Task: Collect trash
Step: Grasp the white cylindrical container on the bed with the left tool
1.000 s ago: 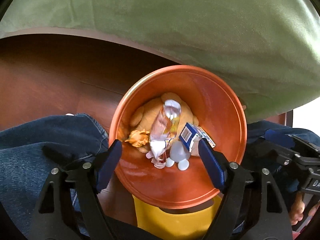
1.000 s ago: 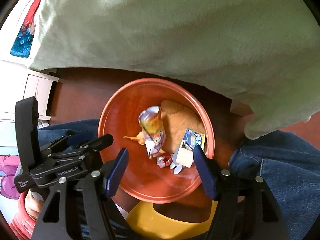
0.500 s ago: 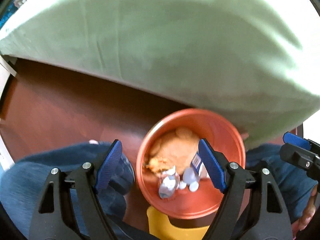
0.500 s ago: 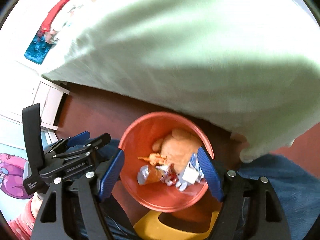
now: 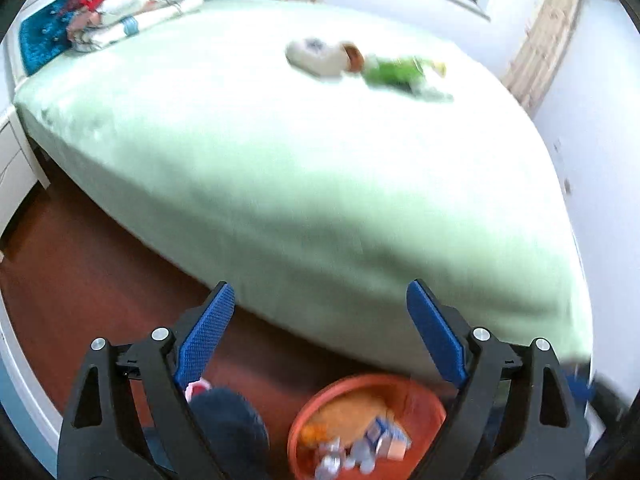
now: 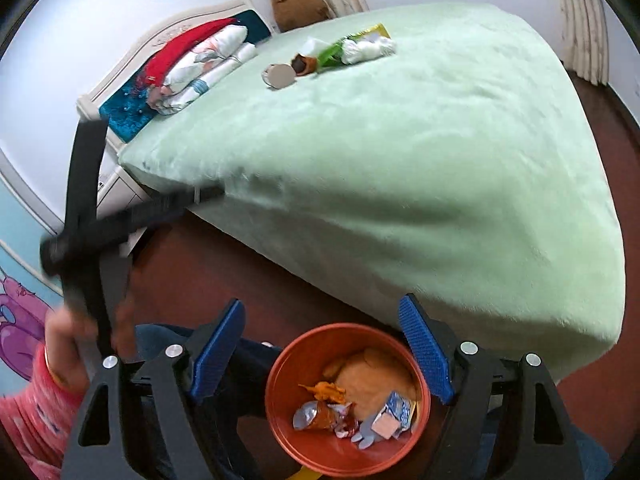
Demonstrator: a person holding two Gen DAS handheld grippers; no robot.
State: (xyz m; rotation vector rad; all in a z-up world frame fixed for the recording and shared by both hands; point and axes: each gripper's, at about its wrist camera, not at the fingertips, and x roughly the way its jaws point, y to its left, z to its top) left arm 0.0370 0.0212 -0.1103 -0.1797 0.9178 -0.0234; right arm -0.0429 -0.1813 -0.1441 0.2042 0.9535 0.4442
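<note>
An orange bin (image 6: 298,364) stands on the floor below me, holding a crumpled wrapper (image 6: 316,416), a small blue carton (image 6: 394,414) and other scraps; it also shows in the left wrist view (image 5: 432,400). More trash lies far off on the green bed: a green wrapper (image 5: 394,72) beside a pale round item (image 5: 314,56), and in the right wrist view a green packet (image 6: 332,54), white wads (image 6: 370,48) and a round lid (image 6: 280,75). My left gripper (image 5: 320,330) and right gripper (image 6: 322,344) are both open and empty above the bin.
A wide green bed (image 6: 400,152) fills the view ahead, with folded bedding (image 6: 204,64) and a brown plush toy (image 6: 296,2) at its head. Dark red floor (image 5: 100,272) runs along the bed. The person's jeans-clad knee (image 5: 228,424) is beside the bin.
Both grippers have lifted and tilted up from close over the bin, so the bed top and its trash have come into view. The bin has dropped to the bottom of both views.
</note>
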